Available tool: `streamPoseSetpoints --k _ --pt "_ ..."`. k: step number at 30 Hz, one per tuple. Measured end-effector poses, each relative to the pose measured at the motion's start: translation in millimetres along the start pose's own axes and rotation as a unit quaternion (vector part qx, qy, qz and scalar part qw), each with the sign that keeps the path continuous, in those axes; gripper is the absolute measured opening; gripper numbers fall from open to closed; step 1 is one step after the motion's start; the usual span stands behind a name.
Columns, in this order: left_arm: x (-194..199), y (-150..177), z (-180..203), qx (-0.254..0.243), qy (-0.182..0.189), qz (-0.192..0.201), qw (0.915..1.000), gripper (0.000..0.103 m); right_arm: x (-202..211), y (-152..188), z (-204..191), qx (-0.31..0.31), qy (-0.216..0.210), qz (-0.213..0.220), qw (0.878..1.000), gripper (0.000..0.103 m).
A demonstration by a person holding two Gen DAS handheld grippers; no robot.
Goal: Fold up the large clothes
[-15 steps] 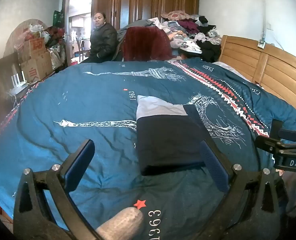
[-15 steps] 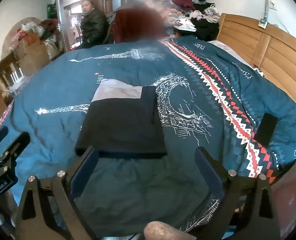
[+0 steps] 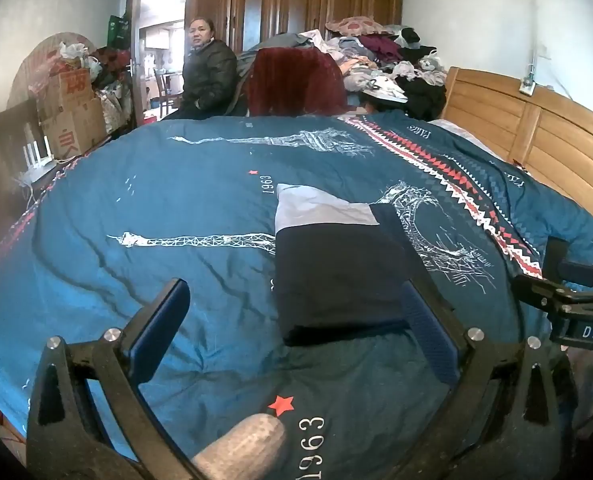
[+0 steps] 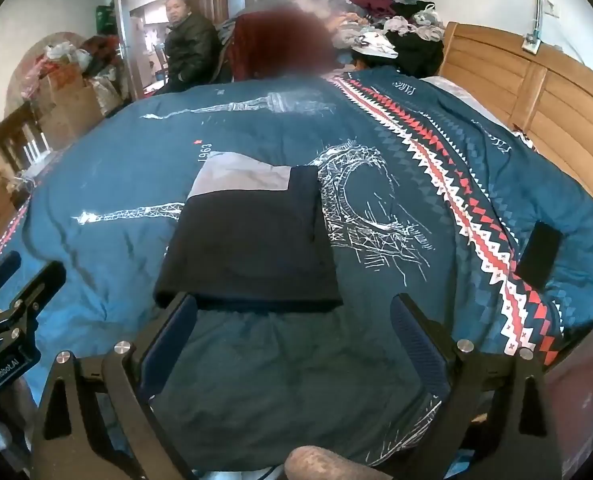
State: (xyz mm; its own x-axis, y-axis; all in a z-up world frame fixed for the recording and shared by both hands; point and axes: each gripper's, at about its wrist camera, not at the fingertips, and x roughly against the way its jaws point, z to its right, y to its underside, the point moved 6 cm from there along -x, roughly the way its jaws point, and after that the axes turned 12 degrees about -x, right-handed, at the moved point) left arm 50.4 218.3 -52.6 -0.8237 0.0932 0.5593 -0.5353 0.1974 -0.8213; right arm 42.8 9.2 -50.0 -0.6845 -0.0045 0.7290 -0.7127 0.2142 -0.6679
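A folded garment (image 3: 336, 276) (image 4: 252, 248), dark navy with a pale grey panel at its far end, lies flat on the blue bedspread (image 3: 156, 208) (image 4: 376, 344). My left gripper (image 3: 296, 320) is open, held just short of the garment's near edge and left of its middle, with nothing between the fingers. My right gripper (image 4: 292, 328) is also open, hovering just short of the same near edge, empty. The right gripper's side shows at the right edge of the left wrist view.
A wooden headboard (image 3: 536, 136) runs along the right. A pile of clothes (image 3: 376, 56) and a dark red blanket (image 3: 296, 80) sit at the far end, with a seated person (image 3: 208, 76) beside them. A black phone (image 4: 540, 252) lies on the bedspread right. Cardboard boxes (image 3: 72, 120) stand left.
Both grippers have barely shifted; the views are nearly the same as half a second ago, and the garment lies as it did.
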Motion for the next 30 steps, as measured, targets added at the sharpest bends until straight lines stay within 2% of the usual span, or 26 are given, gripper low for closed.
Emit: streamPoseSetpoints --k 10,18,23,30 --pt "0.5 1.5 -3.3 0.001 0.001 -0.002 1.0 0.103 -3.0 2.9 7.0 -0.006 -0.001 -0.006 1.0 0.098" --pt "-12.1 9.7 -1.9 -0.004 0.012 -0.012 0.9998 0.103 -6.7 2.7 24.2 -0.036 0.017 0.001 0.999 0.098" --pt "-31.4 7.8 9.8 -0.014 0.029 -0.02 0.9993 0.103 -10.8 7.0 55.6 -0.064 0.055 0.009 0.996 0.098" --pt "-55.0 3.1 38.3 -0.038 0.068 -0.035 0.9963 0.103 -9.9 23.7 129.5 -0.113 0.127 0.002 0.986 0.098"
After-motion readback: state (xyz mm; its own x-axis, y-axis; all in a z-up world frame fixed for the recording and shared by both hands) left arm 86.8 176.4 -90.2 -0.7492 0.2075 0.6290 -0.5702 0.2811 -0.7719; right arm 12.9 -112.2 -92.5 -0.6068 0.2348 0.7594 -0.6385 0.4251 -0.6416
